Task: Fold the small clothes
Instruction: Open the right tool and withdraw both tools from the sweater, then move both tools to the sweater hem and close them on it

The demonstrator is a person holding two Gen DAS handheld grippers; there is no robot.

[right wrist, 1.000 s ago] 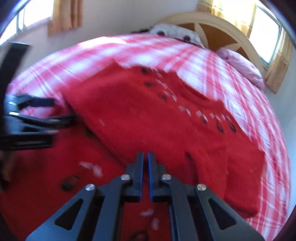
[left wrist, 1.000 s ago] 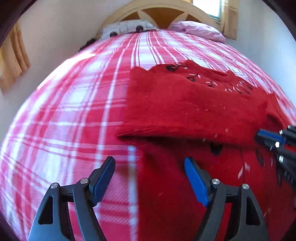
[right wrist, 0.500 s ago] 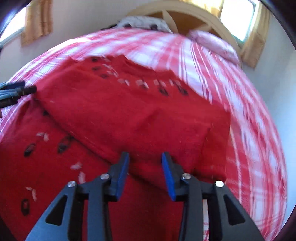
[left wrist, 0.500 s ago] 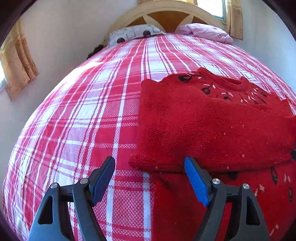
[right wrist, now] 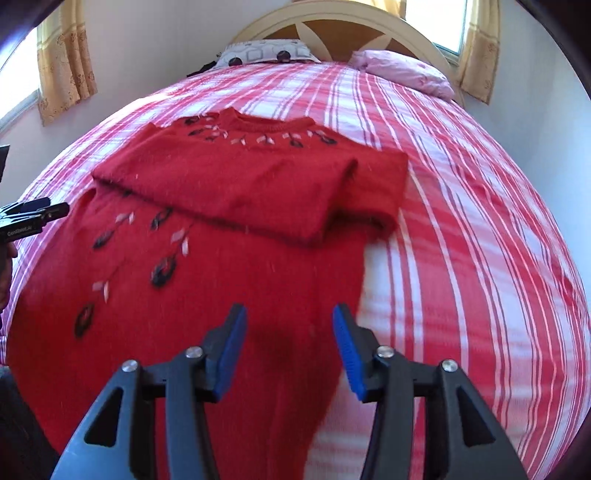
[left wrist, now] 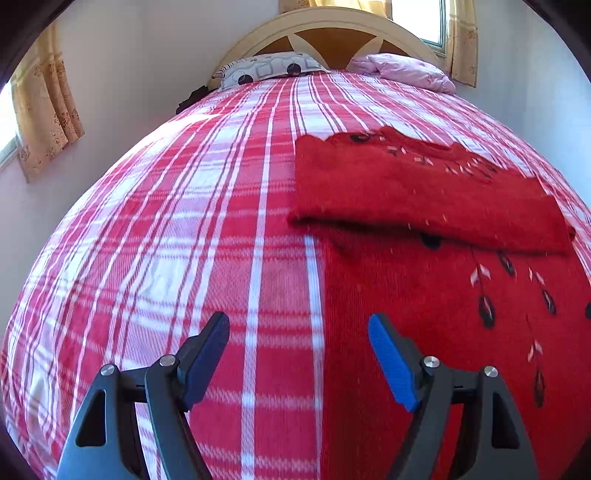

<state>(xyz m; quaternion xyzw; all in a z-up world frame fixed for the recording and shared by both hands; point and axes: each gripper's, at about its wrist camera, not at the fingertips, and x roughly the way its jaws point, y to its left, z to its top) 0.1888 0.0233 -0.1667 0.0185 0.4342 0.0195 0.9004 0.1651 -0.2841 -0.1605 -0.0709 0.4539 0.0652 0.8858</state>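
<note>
Left wrist view. One red sweater lies on the bed, to the right of my left tongs. Its sleeves are folded across the chest in one band; the body below runs out of the lower right edge, so the hem is cut off. My left tongs stand wide with nothing between the pads; they straddle the sweater's left edge, one pad over the plaid cover, the other over the knit. Two pillows sit at the headboard: one patterned pillow, one pink pillow. Two curtains show, one left, one right, each cut by the frame. A dark item beside the patterned pillow is too small to identify.

Right wrist view. The same single sweater lies ahead, neckline toward the headboard. My right tongs have just been opening and stand at a medium gap, holding nothing, above the sweater's lower right part. The hem is hidden behind the tongs. My left tongs enter at the left edge, mostly cut off. Both pillows show again. The cover at right is motion-blurred.
</note>
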